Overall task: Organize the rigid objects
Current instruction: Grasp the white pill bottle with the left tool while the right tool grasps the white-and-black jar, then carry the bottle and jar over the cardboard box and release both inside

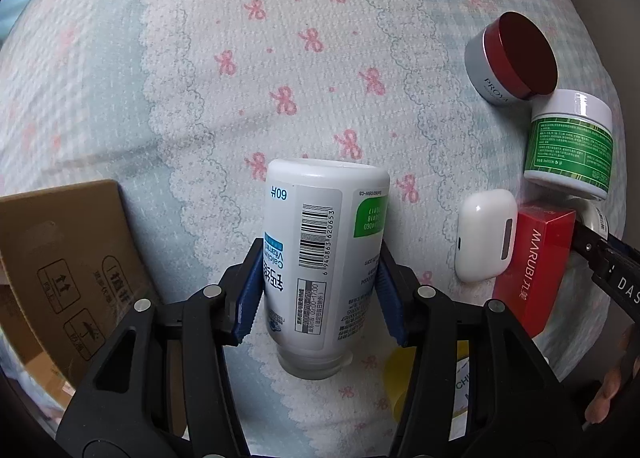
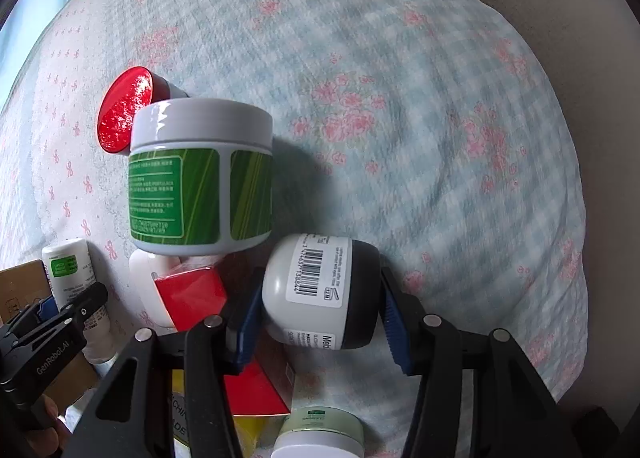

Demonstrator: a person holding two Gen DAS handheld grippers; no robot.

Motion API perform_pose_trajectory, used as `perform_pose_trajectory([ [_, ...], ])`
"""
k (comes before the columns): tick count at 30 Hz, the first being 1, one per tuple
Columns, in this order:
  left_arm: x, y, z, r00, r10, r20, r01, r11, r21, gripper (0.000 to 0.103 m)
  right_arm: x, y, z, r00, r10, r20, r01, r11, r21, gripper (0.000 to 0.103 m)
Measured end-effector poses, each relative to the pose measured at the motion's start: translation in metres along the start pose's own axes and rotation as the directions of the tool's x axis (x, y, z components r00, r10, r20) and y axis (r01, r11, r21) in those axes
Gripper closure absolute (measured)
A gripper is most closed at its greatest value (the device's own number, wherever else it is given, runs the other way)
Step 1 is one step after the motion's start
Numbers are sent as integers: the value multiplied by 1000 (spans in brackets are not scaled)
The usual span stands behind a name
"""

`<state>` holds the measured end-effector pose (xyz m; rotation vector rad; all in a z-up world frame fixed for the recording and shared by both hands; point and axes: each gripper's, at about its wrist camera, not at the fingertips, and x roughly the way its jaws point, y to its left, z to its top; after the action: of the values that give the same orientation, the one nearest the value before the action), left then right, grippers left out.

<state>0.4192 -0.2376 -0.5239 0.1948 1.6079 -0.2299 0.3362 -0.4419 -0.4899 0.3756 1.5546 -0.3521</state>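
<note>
My left gripper [image 1: 320, 278] is shut on a white calcium bottle [image 1: 324, 258], held with its cap toward the camera; the bottle also shows in the right wrist view [image 2: 76, 278]. My right gripper [image 2: 320, 298] is shut on a white jar with a black lid [image 2: 320, 290], lying sideways between the blue pads. A green-labelled white jar [image 2: 200, 173] stands just left of it, with a red-lidded PROYA jar [image 1: 512, 57] tilted behind. A white earbud case [image 1: 484, 234] and a red MARUBI box [image 1: 532, 262] lie beside them.
A cardboard box [image 1: 60, 270] stands at the left. A yellow item [image 1: 400, 378] lies under my left gripper. A pale green jar [image 2: 320, 426] sits below my right gripper. Everything rests on a checked bedspread [image 1: 280, 57] with pink bows.
</note>
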Motion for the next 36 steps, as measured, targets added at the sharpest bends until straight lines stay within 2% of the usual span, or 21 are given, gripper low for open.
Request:
perform_pose_trajectory([
  [4,-19,-5,-9,999,-13,35,13,1000,-5,55,-8,-13,-2,1000,16,25,-17,1000,16,54],
  [9,-55,-7,-24,995,-30,99,30,1000,-2,55,-40,-21,-16,996,36,77,-38,999,20,54],
  [16,-137,-12,-47,976,-61,211,63,998,-5,55,-103,-38,-45,984,71,166,-73,997,2,54],
  [20,-181,-8,-63,963,-53,264,53,999,7,55,-139,-38,-64,974,87,209,-82,996,-33,54],
  [24,-220,11,-90,951,-63,304,68,998,-4,55,-163,-27,-80,969,96,226,-80,994,-79,54],
  [28,-249,45,-121,931,-60,361,72,997,-21,55,-190,-14,-104,961,96,259,-70,992,-110,54],
  [32,-277,86,-151,910,-69,410,91,995,-35,55,-220,8,-131,946,106,305,-71,990,-125,54],
  [36,-296,135,-179,898,-86,432,113,993,-36,55,-253,43,-158,926,117,358,-68,987,-148,54],
])
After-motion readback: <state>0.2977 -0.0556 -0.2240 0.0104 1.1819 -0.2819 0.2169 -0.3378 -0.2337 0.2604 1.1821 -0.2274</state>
